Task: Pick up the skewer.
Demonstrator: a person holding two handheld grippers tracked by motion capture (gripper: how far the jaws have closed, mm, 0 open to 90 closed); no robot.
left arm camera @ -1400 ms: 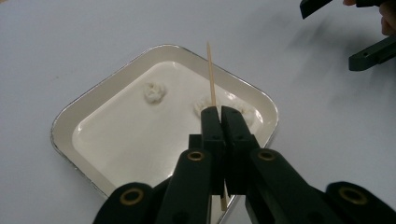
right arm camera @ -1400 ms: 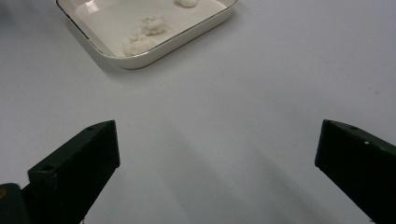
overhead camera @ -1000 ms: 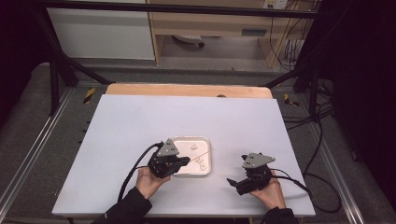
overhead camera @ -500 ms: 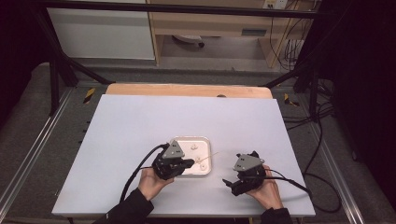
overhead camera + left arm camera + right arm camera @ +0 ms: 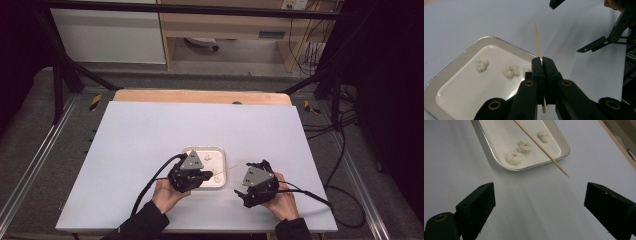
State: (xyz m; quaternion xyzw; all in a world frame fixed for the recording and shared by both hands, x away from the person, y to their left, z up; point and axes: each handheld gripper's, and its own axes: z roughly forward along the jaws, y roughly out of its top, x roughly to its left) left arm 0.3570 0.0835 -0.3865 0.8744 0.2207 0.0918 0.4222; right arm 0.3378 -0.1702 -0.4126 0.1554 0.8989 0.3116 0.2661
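My left gripper (image 5: 205, 176) (image 5: 542, 60) is shut on a thin wooden skewer (image 5: 227, 169) (image 5: 537, 40) over the near right corner of a white tray (image 5: 212, 150) (image 5: 456, 62). The skewer's free tip points right, past the tray's edge. Three small white puffed pieces (image 5: 510, 70) (image 5: 524, 146) lie in the tray (image 5: 489, 147). My right gripper (image 5: 259, 164) (image 5: 539, 197) (image 5: 574, 25) is open to the right of the tray, facing the tip of the skewer (image 5: 541, 148). Its jaws have just been closing a little, with nothing between them.
The white tabletop (image 5: 150, 130) spreads wide to the left of and behind the tray. A wooden strip (image 5: 200, 96) runs along its far edge. Cables trail from both grippers toward the near edge.
My right gripper has moved left, toward the tray and the skewer's tip. The left gripper has stayed over the tray with the skewer in it.
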